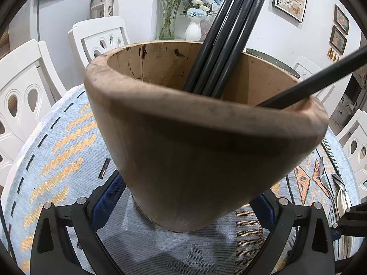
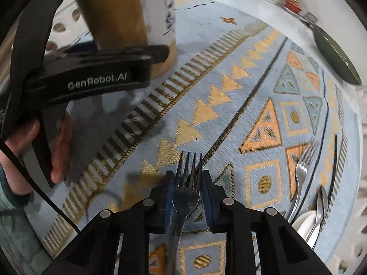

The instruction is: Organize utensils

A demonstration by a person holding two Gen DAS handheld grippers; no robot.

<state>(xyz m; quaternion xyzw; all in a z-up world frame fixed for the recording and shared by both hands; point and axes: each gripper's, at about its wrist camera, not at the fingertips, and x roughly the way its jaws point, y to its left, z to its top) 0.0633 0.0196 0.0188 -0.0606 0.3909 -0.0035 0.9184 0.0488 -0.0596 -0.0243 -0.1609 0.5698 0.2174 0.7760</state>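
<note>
A pale blue woven tablecloth with orange triangles [image 2: 229, 105] covers the round table. The left gripper [image 1: 183, 206] clamps the tall brown wooden utensil holder [image 1: 195, 149] near its base — black chopsticks [image 1: 229, 45] lean inside. The right gripper [image 2: 186, 197] points steeply down, its blue pads closed on a silver fork [image 2: 187, 190], tines forward — a second fork [image 2: 300, 171] lies at the right.

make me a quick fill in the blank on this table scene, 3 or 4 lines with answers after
1. The left tool grips the wooden holder, which already holds black ____.
2. Between the pads of the right tool sits a ____.
3. The holder stands on a patterned ____.
4. Behind the holder, blue and white flowers stand in a white ____.

Missing words: chopsticks; fork; tablecloth; vase
</note>
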